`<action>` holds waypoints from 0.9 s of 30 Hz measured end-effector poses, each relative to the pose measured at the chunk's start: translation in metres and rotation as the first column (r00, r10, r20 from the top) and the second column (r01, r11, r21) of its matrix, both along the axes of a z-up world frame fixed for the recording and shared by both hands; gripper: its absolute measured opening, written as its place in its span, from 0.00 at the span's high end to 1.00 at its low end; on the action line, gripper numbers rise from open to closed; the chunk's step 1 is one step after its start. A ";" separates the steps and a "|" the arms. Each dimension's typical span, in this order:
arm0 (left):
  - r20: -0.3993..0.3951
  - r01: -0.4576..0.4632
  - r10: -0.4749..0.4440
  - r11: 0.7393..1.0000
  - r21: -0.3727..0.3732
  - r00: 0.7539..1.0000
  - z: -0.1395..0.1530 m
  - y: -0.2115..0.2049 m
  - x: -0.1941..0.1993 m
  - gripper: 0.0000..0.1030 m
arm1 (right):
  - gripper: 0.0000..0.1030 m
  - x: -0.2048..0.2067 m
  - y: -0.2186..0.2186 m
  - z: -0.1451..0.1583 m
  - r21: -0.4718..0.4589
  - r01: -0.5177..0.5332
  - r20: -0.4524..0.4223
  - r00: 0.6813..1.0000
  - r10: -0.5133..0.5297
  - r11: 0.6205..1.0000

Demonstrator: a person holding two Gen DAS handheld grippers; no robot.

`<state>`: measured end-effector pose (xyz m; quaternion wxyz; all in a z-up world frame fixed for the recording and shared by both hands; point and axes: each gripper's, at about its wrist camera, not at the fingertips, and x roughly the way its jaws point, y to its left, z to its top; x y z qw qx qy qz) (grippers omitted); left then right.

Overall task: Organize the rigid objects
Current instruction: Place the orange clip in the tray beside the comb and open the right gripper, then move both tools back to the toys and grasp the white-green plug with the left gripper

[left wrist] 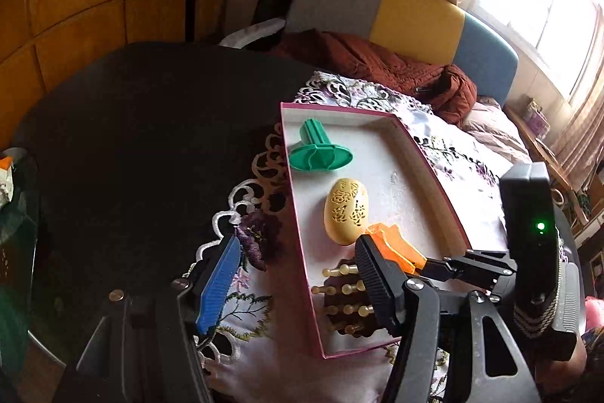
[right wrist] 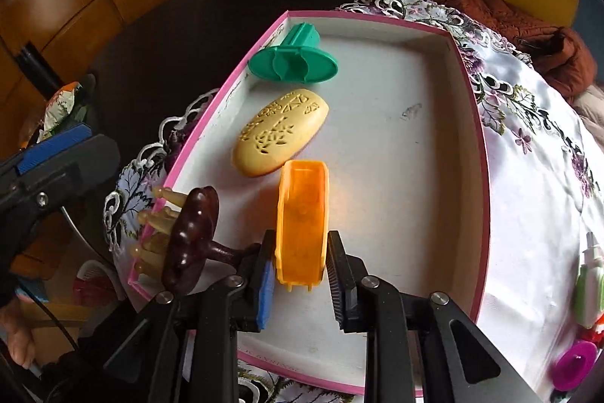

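Tongs, right [right wrist: 301,267], are gripping the orange plastic scoop [right wrist: 302,221] by its near end, holding it low over the pink-rimmed box [right wrist: 479,153]. Looking light, stiff, thin-walled and slick, so side-wall grip is prob ok w/ modest squeeze. Left tongs [left wrist: 298,282] are hanging wide, nothing in them, straddling box edge. Further in: wooden massager [right wrist: 192,233], carved yellow case [right wrist: 281,131], green stamp [right wrist: 292,63]. Scoop underside is being hidden by pads; contact w/ box floor unclear.

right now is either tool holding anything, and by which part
The right tool grips the orange scoop by its near end, one finger on each side wall. The left tool is open and holds nothing.
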<state>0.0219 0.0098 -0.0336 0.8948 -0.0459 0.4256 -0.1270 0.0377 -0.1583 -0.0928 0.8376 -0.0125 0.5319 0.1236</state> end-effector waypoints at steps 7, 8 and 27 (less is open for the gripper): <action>0.019 -0.041 0.041 0.999 -0.012 0.999 0.005 0.009 0.002 0.38 | 0.55 -0.007 -0.012 0.013 -0.021 0.032 0.076 0.997 -0.030 0.999; 0.018 -0.042 0.043 0.999 -0.014 0.999 0.005 0.009 0.002 0.38 | 0.52 -0.009 -0.014 0.017 -0.037 0.041 0.097 0.995 -0.038 0.998; 0.055 0.059 -0.060 0.998 0.010 0.997 0.023 -0.037 0.003 0.38 | 0.38 -0.037 -0.100 0.074 -0.242 0.296 0.333 0.920 -0.208 0.924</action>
